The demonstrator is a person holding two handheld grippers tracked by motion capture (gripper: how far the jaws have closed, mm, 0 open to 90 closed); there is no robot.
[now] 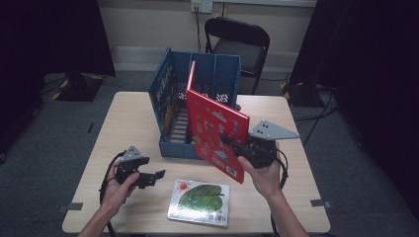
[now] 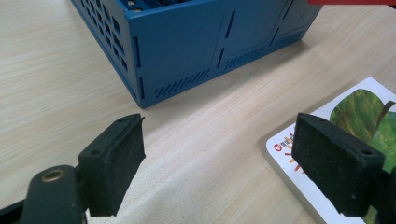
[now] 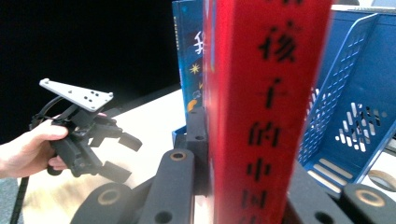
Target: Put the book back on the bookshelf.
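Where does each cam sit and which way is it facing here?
High view: above the person's side, looking forward and down on the table; both forearms enter from below, right gripper clamping the red book.
Left gripper view: on the left gripper, looking low across the table at the blue crate; its open jaws show.
Right gripper view: looks along its jaws at the red book's spine.
Shared: blue crate; green-leaf book in the first two.

A green-leaf picture book [image 1: 199,201] flat on the wooden table [image 1: 128,128]; behind it, a black folding chair [image 1: 239,43].
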